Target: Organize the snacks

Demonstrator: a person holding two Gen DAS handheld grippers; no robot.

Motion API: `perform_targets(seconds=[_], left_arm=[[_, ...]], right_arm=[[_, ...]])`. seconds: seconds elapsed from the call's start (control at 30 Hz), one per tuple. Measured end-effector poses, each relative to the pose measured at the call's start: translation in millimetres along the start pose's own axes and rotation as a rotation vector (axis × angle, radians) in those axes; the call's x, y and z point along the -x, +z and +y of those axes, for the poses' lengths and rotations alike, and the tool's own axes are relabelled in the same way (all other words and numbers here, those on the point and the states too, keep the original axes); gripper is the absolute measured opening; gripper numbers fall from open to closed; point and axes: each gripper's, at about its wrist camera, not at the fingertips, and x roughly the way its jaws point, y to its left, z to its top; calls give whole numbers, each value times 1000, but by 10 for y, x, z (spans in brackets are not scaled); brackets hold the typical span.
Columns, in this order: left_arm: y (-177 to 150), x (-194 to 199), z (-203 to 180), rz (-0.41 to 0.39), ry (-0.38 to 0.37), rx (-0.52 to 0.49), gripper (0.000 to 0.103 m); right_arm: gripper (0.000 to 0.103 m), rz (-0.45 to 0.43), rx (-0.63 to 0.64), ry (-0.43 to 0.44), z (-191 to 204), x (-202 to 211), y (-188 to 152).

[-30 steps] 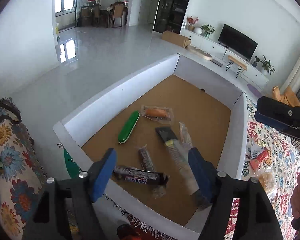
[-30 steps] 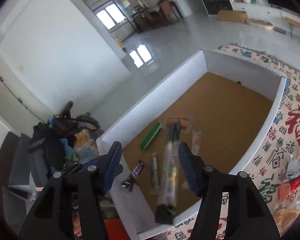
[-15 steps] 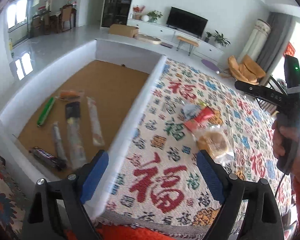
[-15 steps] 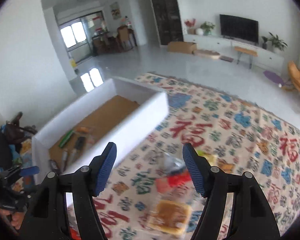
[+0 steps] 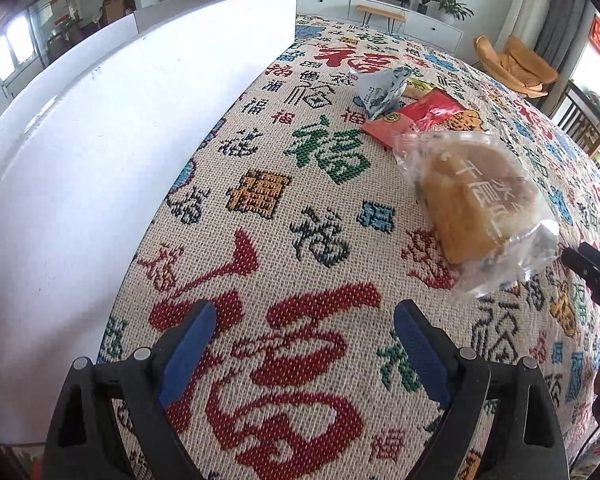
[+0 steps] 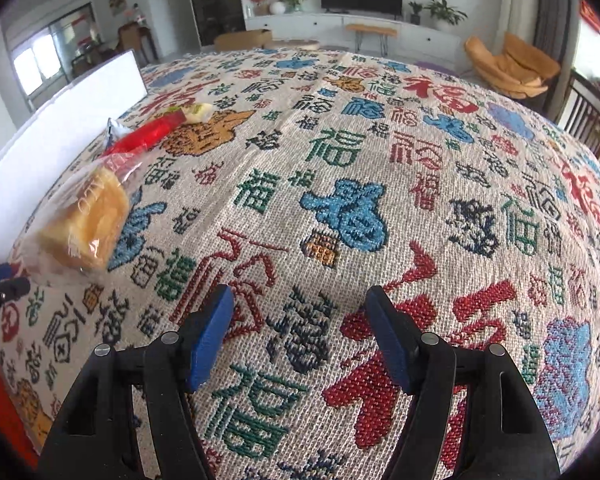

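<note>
Both grippers hang over the patterned cloth [image 5: 320, 208] with nothing in them, each pointed steeply down at bare weave. The left gripper [image 5: 300, 344] stands wide and released, its blue pads [image 5: 188, 348] framing only red woven characters; the bin [image 5: 112, 128], a white-walled box, rises just beside it on its left, so this hand sits between the drop-off place and the snacks not yet sorted. The right gripper [image 6: 298, 332] is also unclenched and grasps nothing; its jaws have just been opening, with only cloth between them. The loose snacks lie in a small cluster on the cloth near the bin wall: a pastry [image 5: 480, 204] in a clear crinkled bag, nearest the hands; a red packet [image 5: 416, 116] touching it on the far side; a pale blue-white pouch [image 5: 380, 88] beyond that; and a yellow-green wrapper [image 6: 196, 111] peeking out at the far end. In the right view the pastry [image 6: 84, 220] sits well to the left of the jaws, and the tip of the left tool shows at the frame edge beside it. The pastry seems the likely next pick, being closest and on top of nothing, and open jaws on both sides suit an approach. Its bag is loose and slippery-looking, so a grip on the film alone might let the cake swing or slide; closing across the cake would probably hold better, though it looks soft enough to crush.
</note>
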Motion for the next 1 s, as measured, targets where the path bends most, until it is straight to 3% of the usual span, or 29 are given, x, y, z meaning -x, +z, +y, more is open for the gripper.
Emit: perform_targets(seconds=[0.1,0.3,1.0], left_arm=[[35,-39,-46,-20,39,-16,90],[55,-129,-14,-37,61,6,103],[6,-112,-21,-54,67,5,103]], right_arm=[[79,-30,50,-24,81,-38,-39],[81,-27,48,-20,61,-65,-36],[81,-25,53,-24,76,-63,-52]])
